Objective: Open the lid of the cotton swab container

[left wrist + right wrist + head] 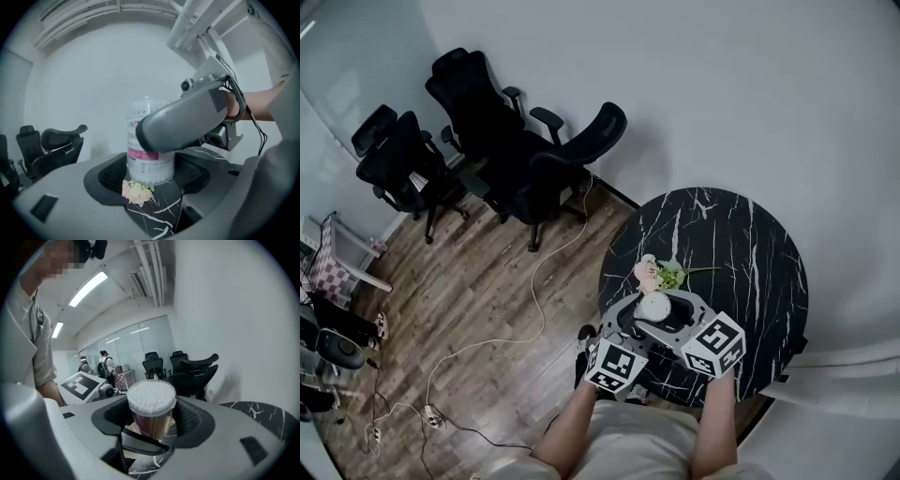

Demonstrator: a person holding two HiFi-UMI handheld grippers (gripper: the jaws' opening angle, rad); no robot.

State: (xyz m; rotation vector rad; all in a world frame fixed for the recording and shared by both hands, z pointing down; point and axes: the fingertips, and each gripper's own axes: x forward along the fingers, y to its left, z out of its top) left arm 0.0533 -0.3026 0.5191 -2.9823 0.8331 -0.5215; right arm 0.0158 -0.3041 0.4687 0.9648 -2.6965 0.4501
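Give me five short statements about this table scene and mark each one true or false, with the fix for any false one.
1. The table is black with white veins. True.
2. The swab container is between the jaws of the right gripper. True.
3. The left gripper has its jaws shut tight. False: they stand wide apart, with the container between them.
4. The flower lies on the floor. False: it lies on the table, close to the container.
5. The office chairs are red. False: they are black.
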